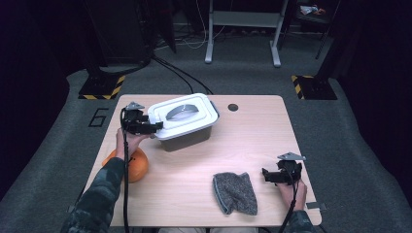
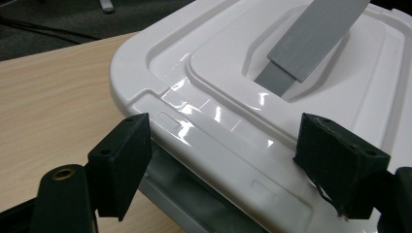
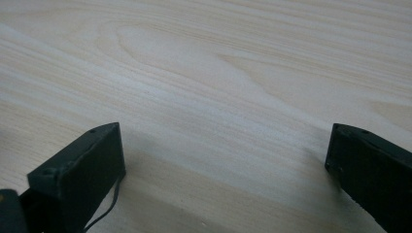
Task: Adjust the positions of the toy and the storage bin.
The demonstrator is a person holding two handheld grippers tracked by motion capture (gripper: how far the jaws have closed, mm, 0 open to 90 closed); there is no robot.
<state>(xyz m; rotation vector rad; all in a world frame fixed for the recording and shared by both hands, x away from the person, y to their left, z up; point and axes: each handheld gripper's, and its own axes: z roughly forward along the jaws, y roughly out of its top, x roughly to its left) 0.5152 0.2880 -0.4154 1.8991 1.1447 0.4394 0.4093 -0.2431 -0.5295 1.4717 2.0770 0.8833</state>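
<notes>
Left gripper sits at the left end of the white lid, its jaws spread wide. In the left gripper view they stand on either side of the lid's rim, apart from it and pinching nothing. The person's left hand holds it from below, a camouflage sleeve running down to the bottom edge. Just under that forearm an orange ball rests near the table's left edge.

The lid closes a grey box that stands on the left-centre of the wooden table, toward the far side. A grey handle lies flat in the hollow of the lid; the left gripper view shows it as a grey strip crossing the recess.

Farther right, near the front edge, a grey knitted cloth lies crumpled flat on the wood, well apart from the box.

Right of the cloth, the right gripper rests low over the table, held by the right hand. Its jaws are spread too, with bare wood between them.
</notes>
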